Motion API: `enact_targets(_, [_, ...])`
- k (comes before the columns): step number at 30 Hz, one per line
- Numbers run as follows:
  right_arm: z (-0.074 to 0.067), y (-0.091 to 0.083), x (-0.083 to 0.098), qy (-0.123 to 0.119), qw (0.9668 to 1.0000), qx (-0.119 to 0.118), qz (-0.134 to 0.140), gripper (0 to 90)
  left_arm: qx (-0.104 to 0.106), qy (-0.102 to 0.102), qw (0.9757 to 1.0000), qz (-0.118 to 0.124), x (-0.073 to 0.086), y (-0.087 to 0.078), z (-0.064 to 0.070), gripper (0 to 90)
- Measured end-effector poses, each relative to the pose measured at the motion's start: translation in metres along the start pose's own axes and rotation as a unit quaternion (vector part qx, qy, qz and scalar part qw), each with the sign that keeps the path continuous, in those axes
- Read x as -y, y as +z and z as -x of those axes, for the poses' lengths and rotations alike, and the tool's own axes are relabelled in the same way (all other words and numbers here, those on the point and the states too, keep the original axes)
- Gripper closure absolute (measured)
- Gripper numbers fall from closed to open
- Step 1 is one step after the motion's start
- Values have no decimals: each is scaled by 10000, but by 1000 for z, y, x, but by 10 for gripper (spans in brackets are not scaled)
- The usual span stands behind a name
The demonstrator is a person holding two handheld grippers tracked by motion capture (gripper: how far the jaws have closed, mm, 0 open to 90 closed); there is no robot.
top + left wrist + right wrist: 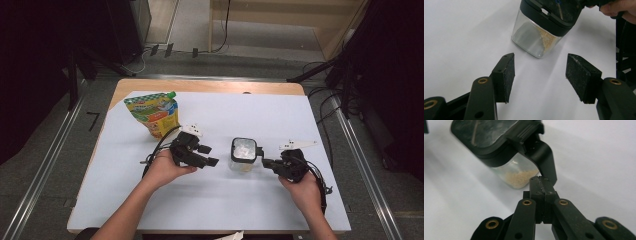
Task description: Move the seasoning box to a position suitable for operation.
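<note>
At frame center, the right gripper (265, 162), jaws closed empty, noses at the jar (243, 156) lid's handle while the left gripper (210, 155) waits wide-jawed; steadying the jar looks next.

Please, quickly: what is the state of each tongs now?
Left tongs: open, holding nothing.
Right tongs: shut, at the latch of the clear container.

The jar (541, 27) runs off the top edge in the left gripper view, its lid (554, 12) cut short there too — and over in the high view the print on the yellow pouch (152, 112) is too small to read, the person's forearms clipped at the bottom.
</note>
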State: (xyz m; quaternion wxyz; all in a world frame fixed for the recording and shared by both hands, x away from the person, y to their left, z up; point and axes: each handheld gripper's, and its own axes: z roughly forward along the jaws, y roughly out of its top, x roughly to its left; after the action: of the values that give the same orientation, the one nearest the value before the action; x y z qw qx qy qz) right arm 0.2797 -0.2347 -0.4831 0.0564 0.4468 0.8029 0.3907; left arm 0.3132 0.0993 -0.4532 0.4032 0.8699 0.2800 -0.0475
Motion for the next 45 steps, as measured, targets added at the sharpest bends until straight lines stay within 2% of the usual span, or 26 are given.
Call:
enact_targets(3, [5, -2, -2, 80, 9999, 67, 67, 900, -2, 92, 10000, 10, -1, 4, 2, 397])
enact_targets(6, [7, -6, -5, 145, 9996, 107, 206, 900, 26, 309, 9995, 51, -4, 7, 4, 414])
enact_targets(8, [6, -6, -7, 102, 9995, 128, 260, 900, 19, 405, 9992, 43, -8, 11, 3, 406])
enact_targets(11, [6, -3, -11, 60, 9994, 238, 237, 900, -6, 477, 9988, 60, -14, 17, 1, 375])
enact_targets(13, [8, -1, -12, 122, 9994, 201, 248, 900, 42, 505, 9987, 42, -17, 21, 0, 364])
enact_targets(17, [9, 2, -15, 121, 9994, 252, 203, 900, 17, 690, 9976, -37, -23, 32, -3, 271])
enact_targets(21, [10, 3, -16, 135, 9994, 255, 204, 900, 158, 900, 9957, -146, -30, 42, -3, 249])
enact_targets(24, [11, 3, -17, 132, 9994, 245, 187, 900, 265, 996, 9946, -135, -35, 49, 0, 248])
enact_targets(28, [11, 3, -17, 127, 9994, 262, 190, 900, 244, 1059, 9938, -216, -40, 56, 1, 216])
enact_targets(32, [10, 3, -16, 130, 9993, 293, 208, 900, 277, 1056, 9939, -163, -42, 59, 0, 185])
enact_targets(35, [10, 4, -16, 146, 9992, 309, 218, 900, 224, 1075, 9938, -142, -43, 61, 2, 171])
enact_targets(42, [9, 4, -16, 142, 9992, 325, 203, 900, 163, 1090, 9938, -144, -44, 60, 4, 171])
enact_targets(45, [9, 4, -17, 144, 9991, 331, 203, 900, 138, 1118, 9936, -64, -45, 59, 5, 172])
